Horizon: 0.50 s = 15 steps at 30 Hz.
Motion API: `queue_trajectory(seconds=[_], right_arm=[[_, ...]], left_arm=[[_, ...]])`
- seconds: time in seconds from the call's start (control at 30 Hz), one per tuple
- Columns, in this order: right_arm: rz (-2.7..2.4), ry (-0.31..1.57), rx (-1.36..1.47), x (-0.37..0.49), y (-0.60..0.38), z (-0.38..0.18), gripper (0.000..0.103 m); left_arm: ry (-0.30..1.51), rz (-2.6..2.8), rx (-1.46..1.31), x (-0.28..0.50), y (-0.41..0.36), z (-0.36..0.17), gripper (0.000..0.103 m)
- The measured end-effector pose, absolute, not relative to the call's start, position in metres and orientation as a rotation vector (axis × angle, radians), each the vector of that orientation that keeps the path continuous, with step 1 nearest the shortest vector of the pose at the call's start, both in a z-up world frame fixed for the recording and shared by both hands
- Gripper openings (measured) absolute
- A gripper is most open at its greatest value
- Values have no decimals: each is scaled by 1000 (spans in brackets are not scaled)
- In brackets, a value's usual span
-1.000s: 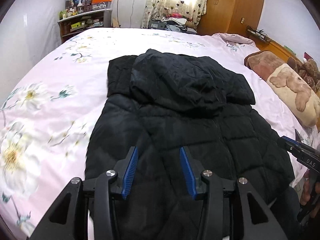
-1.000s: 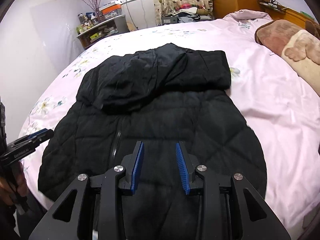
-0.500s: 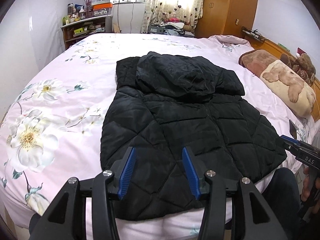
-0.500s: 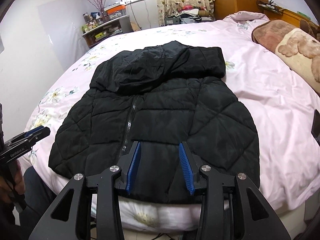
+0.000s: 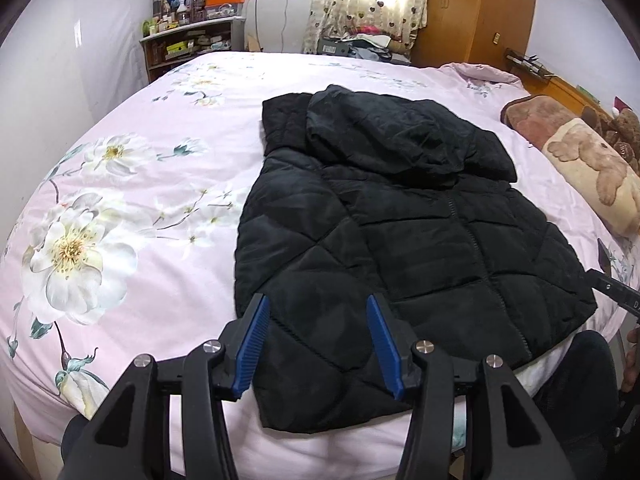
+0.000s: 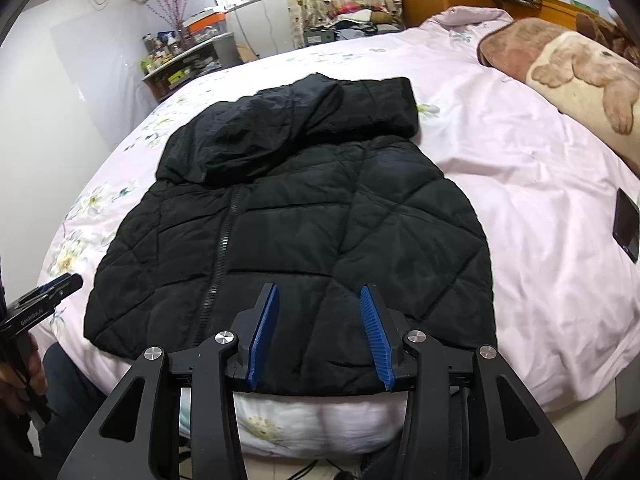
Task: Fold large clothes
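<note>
pink floral bed point(image 5: 168, 248) with a black jacket point(image 5: 404, 240) spread flat, hood at the far end.
my left fingers point(image 5: 256, 344) and right fingers point(image 6: 264, 336) stand apart and are opening, nothing between them, both pairs hanging just above the jacket's near hem; a phone point(image 6: 626, 225) lies off to the right.

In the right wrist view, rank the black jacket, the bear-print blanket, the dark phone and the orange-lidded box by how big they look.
1. black jacket
2. bear-print blanket, partly cut off by the picture's edge
3. dark phone, also cut off
4. orange-lidded box, far away, so its low rank is unsure
</note>
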State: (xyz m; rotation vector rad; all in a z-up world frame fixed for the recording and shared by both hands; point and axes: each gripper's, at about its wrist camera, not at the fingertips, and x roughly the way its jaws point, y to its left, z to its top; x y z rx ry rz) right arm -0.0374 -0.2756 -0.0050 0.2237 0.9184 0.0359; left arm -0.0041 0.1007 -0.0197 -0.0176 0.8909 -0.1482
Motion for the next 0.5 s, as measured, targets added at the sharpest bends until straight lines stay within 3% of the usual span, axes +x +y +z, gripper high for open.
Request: queue_trajectory(seconds=[0.1, 0.17, 0.4, 0.5], right_arm=[[16, 930, 232, -35, -285, -9, 46], [1, 941, 244, -32, -295, -14, 59], [-95, 961, 289, -26, -334, -26, 59], [-133, 981, 303, -22, -352, -34, 59]], left_arm=[[904, -135, -25, 1, 109, -28, 57], [917, -123, -28, 5, 114, -36, 57], [988, -82, -39, 16, 132, -65, 58], [1007, -84, -51, 17, 137, -75, 63]])
